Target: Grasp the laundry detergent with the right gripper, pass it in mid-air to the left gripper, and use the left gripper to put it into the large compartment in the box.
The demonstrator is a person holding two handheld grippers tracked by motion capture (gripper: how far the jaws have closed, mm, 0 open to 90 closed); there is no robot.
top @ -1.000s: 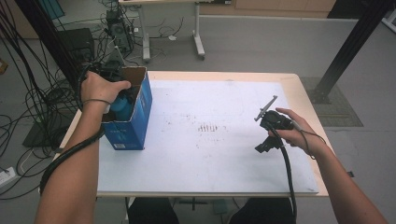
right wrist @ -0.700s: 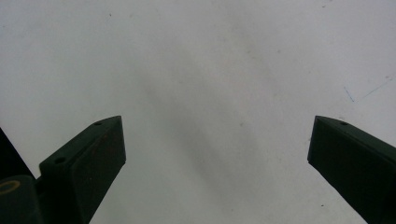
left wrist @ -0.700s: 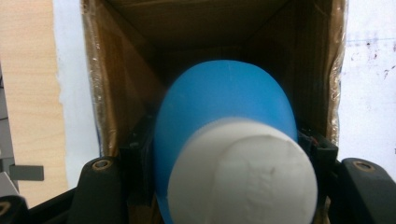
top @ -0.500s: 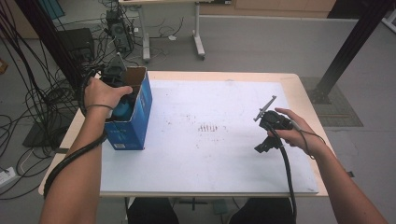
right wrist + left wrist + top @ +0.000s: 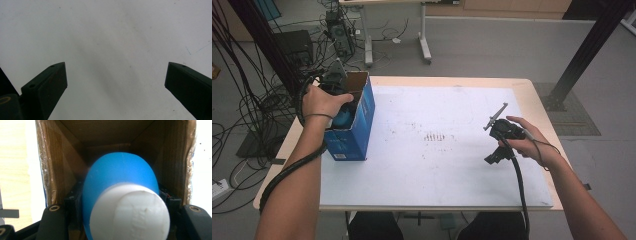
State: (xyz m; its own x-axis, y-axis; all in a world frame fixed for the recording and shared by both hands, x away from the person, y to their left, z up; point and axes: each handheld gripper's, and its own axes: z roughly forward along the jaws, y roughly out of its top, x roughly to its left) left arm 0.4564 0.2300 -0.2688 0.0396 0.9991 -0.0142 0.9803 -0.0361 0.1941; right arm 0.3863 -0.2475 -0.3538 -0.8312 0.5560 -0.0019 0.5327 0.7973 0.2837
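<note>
Left gripper (image 5: 120, 220) clamped on blue-white bottle (image 5: 120, 195), now slightly higher in the box (image 5: 362, 107).
Lift-out seems underway; my right gripper (image 5: 115, 82) idles with jaws apart.

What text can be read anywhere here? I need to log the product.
No text can be read.
Blue box: a small white label low on its front, too small to read.
White cap of the blue item: faint raised marks, too blurred to read.
</note>
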